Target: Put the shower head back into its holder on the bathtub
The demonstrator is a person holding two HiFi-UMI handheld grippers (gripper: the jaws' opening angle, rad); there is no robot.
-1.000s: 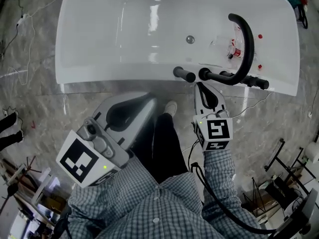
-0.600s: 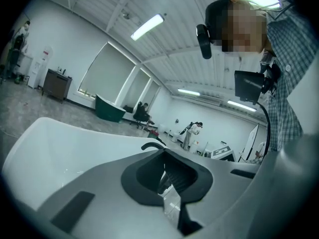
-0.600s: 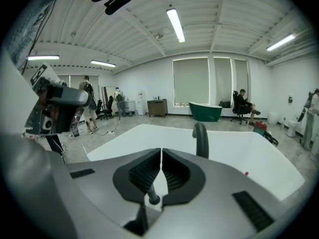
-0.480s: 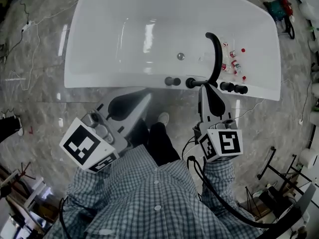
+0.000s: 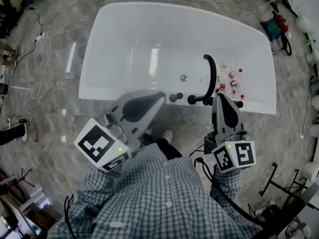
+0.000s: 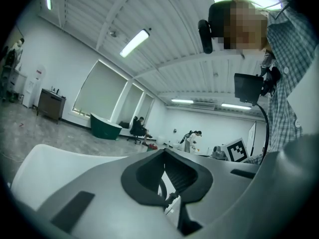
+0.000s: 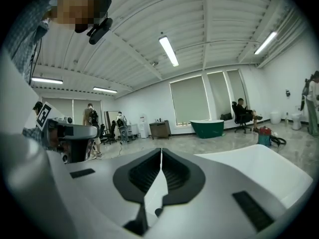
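The white bathtub (image 5: pixel 124 49) lies across the top of the head view. A curved black spout (image 5: pixel 212 76) and two black knobs (image 5: pixel 175 97) stand on its near rim. A short black handle (image 5: pixel 239 104), which looks like the shower head, lies along the rim to the right of the spout, mostly hidden behind my right gripper (image 5: pixel 220 98). That gripper is shut and empty, its tip just short of the rim. My left gripper (image 5: pixel 157 98) is also shut and empty, near the rim to the left of the knobs. Both gripper views point up at the ceiling.
Small red and white items (image 5: pixel 230 81) lie inside the tub by the spout. Cables (image 5: pixel 47 59) run over the marble floor at left. A green bag (image 5: pixel 275 28) and metal stands (image 5: pixel 279 183) sit at right. The person's shoe (image 5: pixel 167 136) is below the rim.
The view has drawn back from the tub, which now looks smaller and farther off. Both grippers have come away from the rim fittings; the right one no longer reaches the spout base.
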